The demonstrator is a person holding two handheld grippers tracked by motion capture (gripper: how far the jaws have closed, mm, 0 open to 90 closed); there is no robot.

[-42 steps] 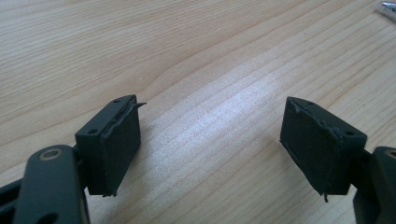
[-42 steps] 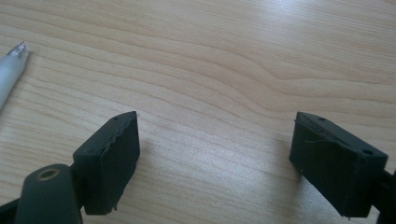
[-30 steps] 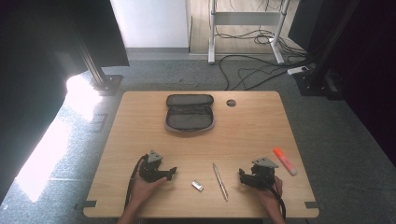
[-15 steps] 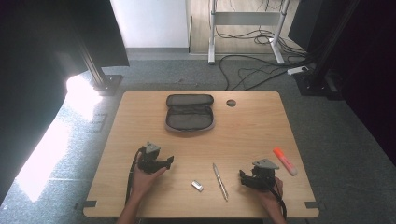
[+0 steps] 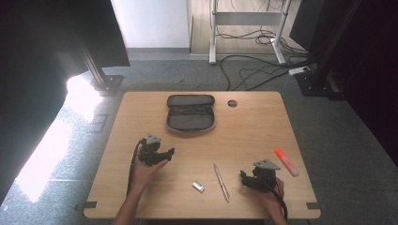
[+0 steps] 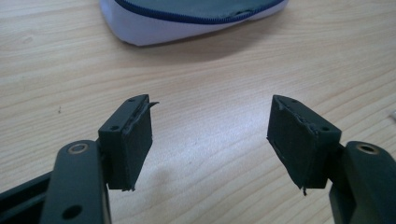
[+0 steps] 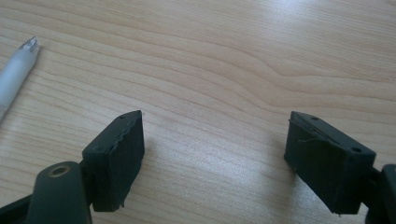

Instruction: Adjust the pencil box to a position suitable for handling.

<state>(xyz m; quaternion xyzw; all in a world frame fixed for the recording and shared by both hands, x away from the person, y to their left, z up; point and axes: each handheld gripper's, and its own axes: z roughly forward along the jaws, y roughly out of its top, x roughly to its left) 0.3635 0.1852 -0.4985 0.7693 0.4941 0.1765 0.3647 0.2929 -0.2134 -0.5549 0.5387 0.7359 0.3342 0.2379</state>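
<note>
An open grey pencil case [image 5: 190, 112] lies at the table's far middle; its blue-zipped rim [image 6: 187, 23] shows at the top of the left gripper view. My left gripper [image 5: 169, 153] hovers over bare wood left of centre, jaws pointing right. They have just been closing a little but are still wide apart [image 6: 210, 100], with nothing between them. My right gripper [image 5: 243, 178] rests near the front right, open [image 7: 215, 114] over bare wood. A silver pen [image 5: 221, 182] lies just left of it, with its tip [image 7: 16, 70] in the right gripper view.
A small silver block [image 5: 198, 186] lies near the front edge between the grippers. An orange highlighter [image 5: 286, 161] sits at the right, behind the right gripper. A round cable hole [image 5: 232, 103] is right of the case. The wooden table [image 5: 141, 112] has bare room on both sides.
My left gripper has lifted and moved away from the front edge toward the pencil case. The right gripper has stayed in place.
</note>
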